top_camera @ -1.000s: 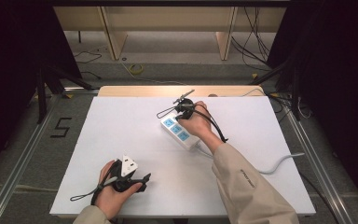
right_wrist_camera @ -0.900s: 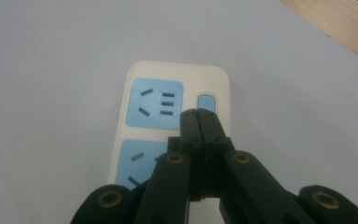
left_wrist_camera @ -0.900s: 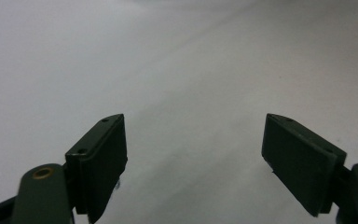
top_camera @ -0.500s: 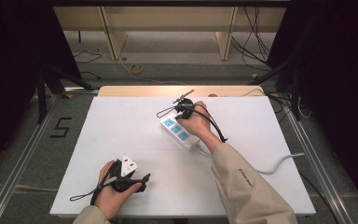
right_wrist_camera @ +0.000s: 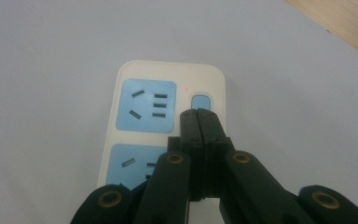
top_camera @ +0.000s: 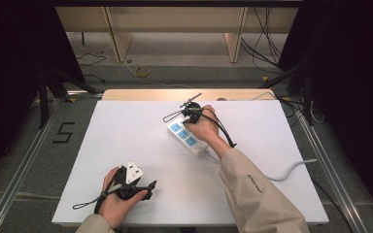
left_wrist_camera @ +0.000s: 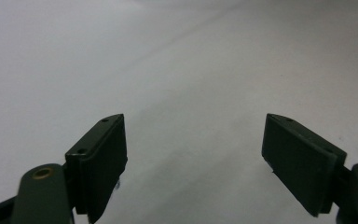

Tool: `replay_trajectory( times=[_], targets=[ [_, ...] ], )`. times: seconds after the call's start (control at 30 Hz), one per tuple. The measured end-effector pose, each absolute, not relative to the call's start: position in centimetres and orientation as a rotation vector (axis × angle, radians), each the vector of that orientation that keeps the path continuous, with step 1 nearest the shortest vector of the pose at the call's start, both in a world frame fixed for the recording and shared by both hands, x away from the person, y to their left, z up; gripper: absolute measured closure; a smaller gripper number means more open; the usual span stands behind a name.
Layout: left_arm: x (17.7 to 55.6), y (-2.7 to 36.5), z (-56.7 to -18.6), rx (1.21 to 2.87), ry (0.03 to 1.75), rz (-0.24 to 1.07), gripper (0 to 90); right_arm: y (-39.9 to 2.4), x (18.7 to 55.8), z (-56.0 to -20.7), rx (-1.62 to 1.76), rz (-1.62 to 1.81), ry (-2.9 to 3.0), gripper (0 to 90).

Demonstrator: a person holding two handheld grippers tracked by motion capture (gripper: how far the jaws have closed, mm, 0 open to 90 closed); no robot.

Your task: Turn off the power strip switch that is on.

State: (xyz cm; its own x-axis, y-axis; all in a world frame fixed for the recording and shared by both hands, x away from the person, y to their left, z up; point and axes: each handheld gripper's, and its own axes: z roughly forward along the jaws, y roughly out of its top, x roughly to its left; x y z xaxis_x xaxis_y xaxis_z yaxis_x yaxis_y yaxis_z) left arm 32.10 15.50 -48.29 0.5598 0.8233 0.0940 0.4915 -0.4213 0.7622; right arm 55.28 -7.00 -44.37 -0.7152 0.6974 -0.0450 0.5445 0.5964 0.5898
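A white power strip (top_camera: pixel 185 137) with blue socket panels lies near the middle of the white table (top_camera: pixel 126 131). My right gripper (right_wrist_camera: pixel 199 113) is shut, its joined tips resting at the strip's blue switch (right_wrist_camera: pixel 201 101); a small red light (right_wrist_camera: pixel 186 87) glows beside it. In the high view the right gripper (top_camera: pixel 190 112) sits over the strip's far end. My left gripper (left_wrist_camera: pixel 193 154) is open with nothing between its jaws, low over bare table. The left gripper (top_camera: pixel 148 187) shows near the front left edge, a white plate (top_camera: pixel 134 172) on top.
The strip's white cable (top_camera: pixel 286 170) runs right across the table. A wooden strip (top_camera: pixel 175 93) borders the table's far edge. Cables (top_camera: pixel 267 43) lie on the floor beyond, and metal rails (top_camera: pixel 24 160) flank the table.
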Motion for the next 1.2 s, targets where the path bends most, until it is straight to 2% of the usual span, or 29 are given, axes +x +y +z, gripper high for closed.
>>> replay_trajectory(
  times=[1.2],
  targets=[
    [32.1,15.5,-48.4,2.091,1.046,0.604,21.8,-5.6,56.3,-44.2,1.029,0.808,2.534,90.0]
  ],
)
